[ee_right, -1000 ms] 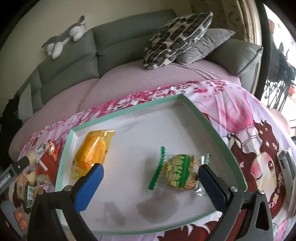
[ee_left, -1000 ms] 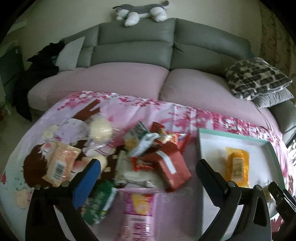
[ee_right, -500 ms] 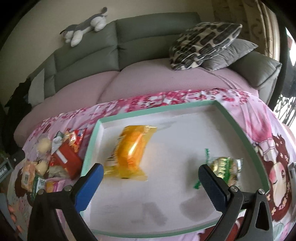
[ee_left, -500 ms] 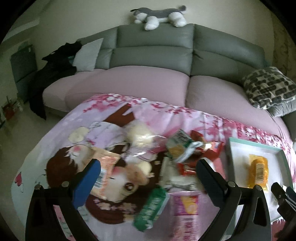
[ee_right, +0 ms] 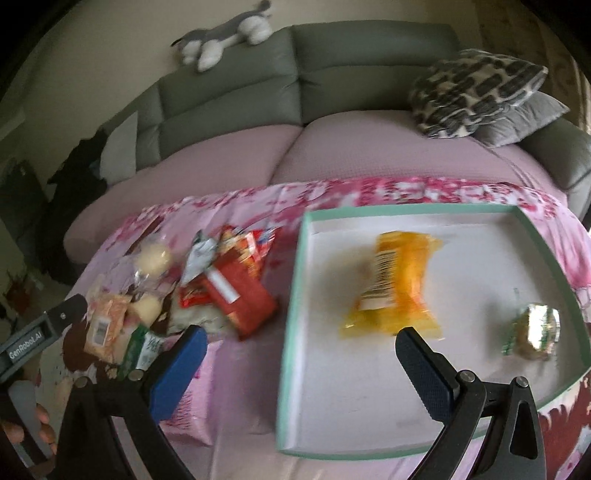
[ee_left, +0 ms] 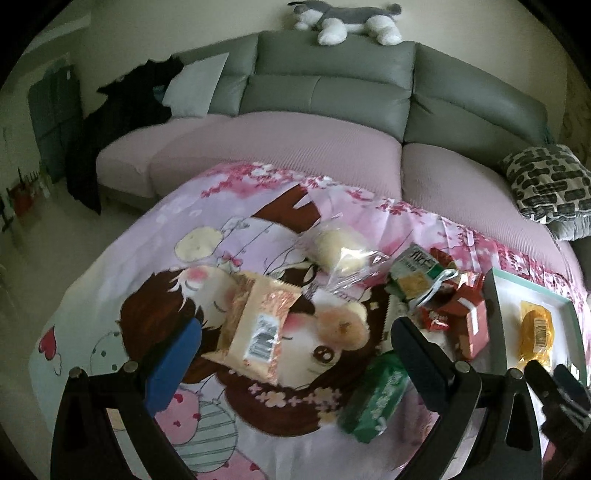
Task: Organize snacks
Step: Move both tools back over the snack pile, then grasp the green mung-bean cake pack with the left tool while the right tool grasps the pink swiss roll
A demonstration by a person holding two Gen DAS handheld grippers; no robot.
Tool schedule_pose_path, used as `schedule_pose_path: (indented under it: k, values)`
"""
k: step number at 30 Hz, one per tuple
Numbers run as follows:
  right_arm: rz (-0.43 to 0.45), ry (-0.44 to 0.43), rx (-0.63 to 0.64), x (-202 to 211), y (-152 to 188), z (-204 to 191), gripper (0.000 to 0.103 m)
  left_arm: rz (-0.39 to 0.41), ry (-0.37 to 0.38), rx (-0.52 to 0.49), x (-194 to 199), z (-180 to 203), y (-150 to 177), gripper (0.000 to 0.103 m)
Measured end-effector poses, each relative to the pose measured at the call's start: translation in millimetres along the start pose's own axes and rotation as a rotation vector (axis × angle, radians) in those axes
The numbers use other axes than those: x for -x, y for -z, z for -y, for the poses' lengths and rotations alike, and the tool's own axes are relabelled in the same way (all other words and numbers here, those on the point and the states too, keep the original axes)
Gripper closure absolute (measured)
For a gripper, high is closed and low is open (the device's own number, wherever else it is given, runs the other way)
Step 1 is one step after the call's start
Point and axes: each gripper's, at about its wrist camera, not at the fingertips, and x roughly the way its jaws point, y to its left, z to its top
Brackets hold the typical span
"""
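A heap of snack packets lies on the pink cartoon cloth: an orange packet with a barcode (ee_left: 258, 325), a green packet (ee_left: 376, 397), a clear bag of round buns (ee_left: 340, 251) and red packets (ee_left: 469, 317). My left gripper (ee_left: 291, 354) is open above the orange packet, holding nothing. A mint-rimmed white tray (ee_right: 291, 295) holds a yellow packet (ee_right: 395, 288) and a green-wrapped snack (ee_right: 535, 332). My right gripper (ee_right: 299, 369) is open over the tray's left rim, empty. The red packets (ee_right: 236, 295) lie left of the tray.
A grey and pink sofa (ee_left: 295, 147) stands behind the table, with a patterned cushion (ee_left: 546, 184) at its right end and a plush toy (ee_left: 343, 18) on the backrest. A pink packet (ee_right: 192, 398) lies under my right gripper's left finger. A hand (ee_right: 22, 424) holds the other gripper at lower left.
Both grippers have swung left. The left one now faces the orange packet instead of the red pile; the right one has shifted from the tray's middle to its left rim.
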Motion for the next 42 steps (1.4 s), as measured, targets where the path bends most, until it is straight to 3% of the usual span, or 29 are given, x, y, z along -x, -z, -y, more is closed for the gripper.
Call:
schedule_pose_path:
  k: [6, 12, 24, 42]
  values:
    - [-0.055, -0.062, 0.008, -11.3, 9.3, -23.5, 0.0, -0.045, -0.014, 0.032, -6.7, -26.3, 4.6, 0.001]
    - [-0.099, -0.048, 0.056, -19.1, 16.8, -37.6, 0.0, -0.105, 0.042, 0.093, -18.5, -43.0, 8.4, 0.001]
    - [-0.123, -0.062, 0.113, -23.3, 23.8, -62.5, 0.002, -0.181, 0.174, 0.015, -34.4, -8.0, 17.1, 0.001]
    - [-0.181, -0.072, 0.143, -47.4, 37.3, -78.0, 0.007, -0.218, 0.167, 0.01, -43.8, -1.3, 21.4, 0.001]
